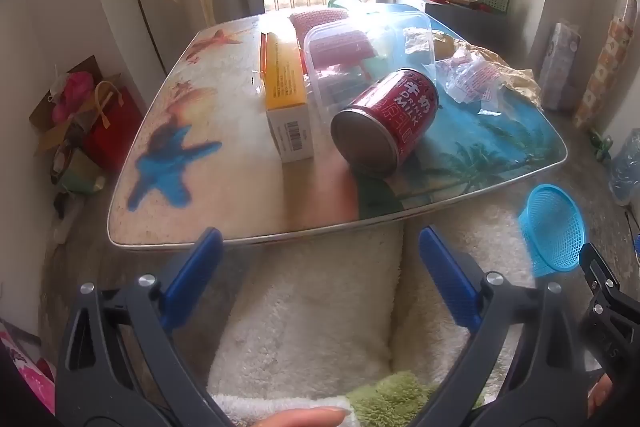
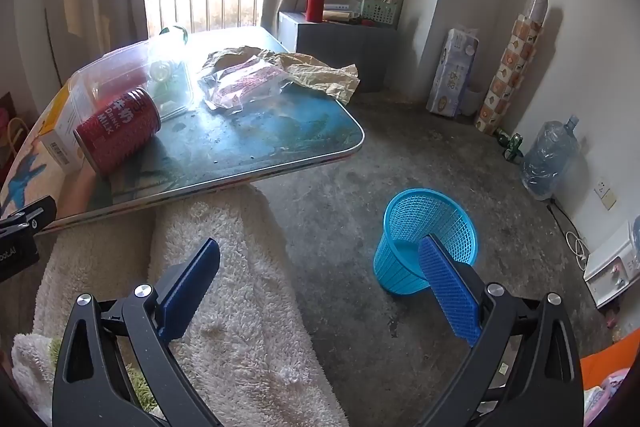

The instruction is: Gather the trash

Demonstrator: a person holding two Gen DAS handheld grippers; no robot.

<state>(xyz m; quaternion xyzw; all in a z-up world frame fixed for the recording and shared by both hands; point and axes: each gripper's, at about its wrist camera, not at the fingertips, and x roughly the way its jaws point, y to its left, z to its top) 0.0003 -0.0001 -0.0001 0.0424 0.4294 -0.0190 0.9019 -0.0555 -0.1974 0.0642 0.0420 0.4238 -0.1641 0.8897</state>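
Observation:
A red milk can (image 1: 386, 121) lies on its side on the low table (image 1: 240, 203), also seen in the right wrist view (image 2: 118, 131). Beside it are a yellow and white box (image 1: 286, 95), a clear plastic container (image 1: 368, 55), a crumpled clear wrapper (image 1: 474, 79) (image 2: 244, 83) and brown paper (image 2: 320, 69). A blue mesh bin (image 2: 426, 239) stands on the floor right of the table. My left gripper (image 1: 320, 251) is open and empty, short of the table's near edge. My right gripper (image 2: 320, 263) is open and empty, above the floor beside the bin.
A white fluffy rug (image 2: 240, 307) lies under both grippers. A dark cabinet (image 2: 340, 43) with a red bottle stands behind the table. A water jug (image 2: 550, 159) and a tissue pack (image 2: 454, 73) stand along the right wall. Bags (image 1: 88, 123) are piled at left.

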